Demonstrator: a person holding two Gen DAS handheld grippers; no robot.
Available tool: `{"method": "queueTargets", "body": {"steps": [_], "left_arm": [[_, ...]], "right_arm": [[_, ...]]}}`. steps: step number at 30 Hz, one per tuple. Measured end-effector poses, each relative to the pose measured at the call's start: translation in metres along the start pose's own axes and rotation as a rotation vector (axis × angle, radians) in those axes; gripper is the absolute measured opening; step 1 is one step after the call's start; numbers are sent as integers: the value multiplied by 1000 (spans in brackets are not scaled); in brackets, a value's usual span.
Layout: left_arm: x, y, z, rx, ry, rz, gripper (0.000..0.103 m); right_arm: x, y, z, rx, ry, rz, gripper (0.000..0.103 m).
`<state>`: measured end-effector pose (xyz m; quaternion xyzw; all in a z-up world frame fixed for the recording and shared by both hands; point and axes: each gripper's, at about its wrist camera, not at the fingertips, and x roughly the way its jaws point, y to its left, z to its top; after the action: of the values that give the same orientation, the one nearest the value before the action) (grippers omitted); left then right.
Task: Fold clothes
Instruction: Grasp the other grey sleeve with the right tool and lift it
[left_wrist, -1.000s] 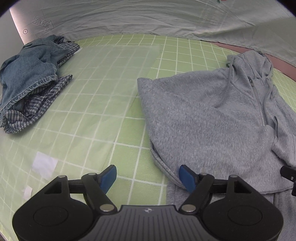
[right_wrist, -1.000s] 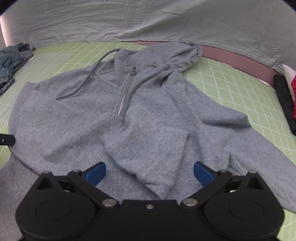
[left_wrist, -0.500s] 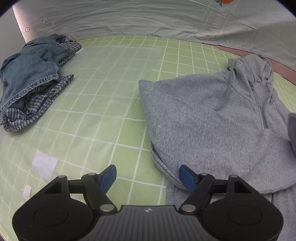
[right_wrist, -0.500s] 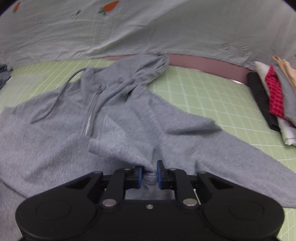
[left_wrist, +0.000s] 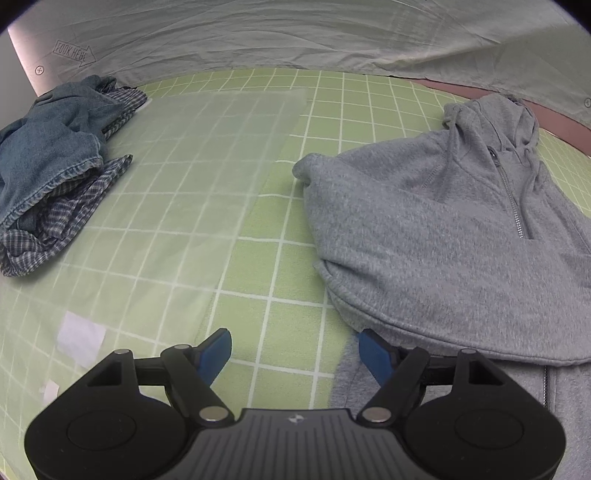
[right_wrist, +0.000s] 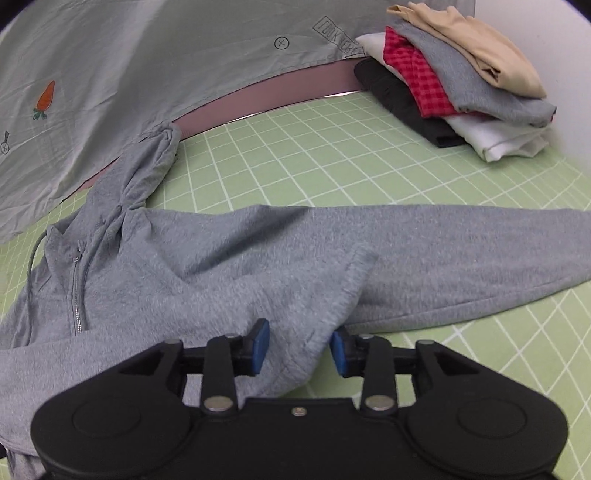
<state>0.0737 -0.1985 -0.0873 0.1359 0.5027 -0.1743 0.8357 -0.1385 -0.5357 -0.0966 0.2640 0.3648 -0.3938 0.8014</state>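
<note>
The grey hoodie (right_wrist: 207, 273) lies spread on the green gridded tabletop (right_wrist: 332, 155), its lower hem cut off by both frames and its far cuff running out of the right wrist view. The right tool (right_wrist: 299, 347) sits low over the garment, jaws parted, a fold of hoodie fabric bunched between the blue pads (right_wrist: 261, 341) but not pinched. The left tool (left_wrist: 295, 356) hovers released at the hoodie's left edge, one pad beside the hem. Crumpled denim and plaid clothes (left_wrist: 55, 162) lie far left; a folded stack (right_wrist: 454, 81) waits far right.
</note>
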Motion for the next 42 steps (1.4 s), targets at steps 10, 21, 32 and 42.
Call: {"method": "queueTargets", "body": {"steps": [10, 21, 32, 42], "left_arm": [[9, -10, 8, 58, 9, 18, 78], [11, -15, 4, 79, -3, 53, 84], [1, -13, 22, 63, -22, 26, 86], [18, 14, 76, -157, -26, -196, 72]], "right_arm": [[11, -25, 18, 112, 10, 26, 8], [-35, -67, 96, 75, -326, -59, 6], [-1, -104, 84, 83, -202, -139, 6], [5, -105, 80, 101, -184, -159, 6]]}}
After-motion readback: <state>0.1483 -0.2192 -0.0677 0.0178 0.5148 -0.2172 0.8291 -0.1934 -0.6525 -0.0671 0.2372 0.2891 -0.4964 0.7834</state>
